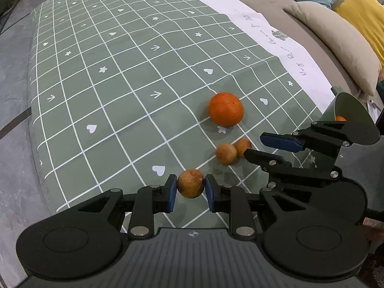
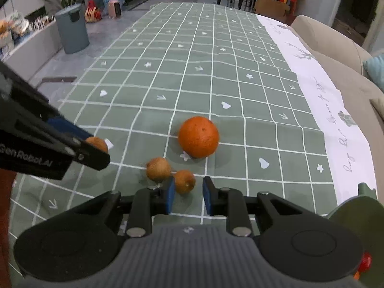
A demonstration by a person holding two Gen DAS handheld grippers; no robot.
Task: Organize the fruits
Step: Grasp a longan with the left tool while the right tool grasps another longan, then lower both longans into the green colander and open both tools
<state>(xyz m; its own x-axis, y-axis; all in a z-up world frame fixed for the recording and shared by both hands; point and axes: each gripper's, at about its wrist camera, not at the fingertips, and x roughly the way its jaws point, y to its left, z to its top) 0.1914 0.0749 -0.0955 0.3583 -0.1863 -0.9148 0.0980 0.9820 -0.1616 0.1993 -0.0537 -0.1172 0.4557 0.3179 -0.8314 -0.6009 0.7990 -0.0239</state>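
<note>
The left gripper (image 1: 191, 188) pinches a small brown fruit (image 1: 191, 183) squarely between its blue fingers (image 1: 171, 193), lifted clear of the table (image 1: 108, 84), likely ready to carry to the green bowl (image 1: 348, 106) far right of them. The right gripper (image 2: 187, 195) is spread, a second brown fruit (image 2: 184, 181) just inside its left finger, apparently lined up for a grasp. A third brown fruit (image 2: 158, 169) sits left of it; the orange (image 2: 198, 136) lies beyond the fingertips.

Matt, creased cloth tablecloth (image 1: 120, 76); dimpled, faintly glossy orange (image 1: 225, 109); rough, dull brown fruits (image 2: 159, 169); matt plastic bowl (image 1: 348, 108).
</note>
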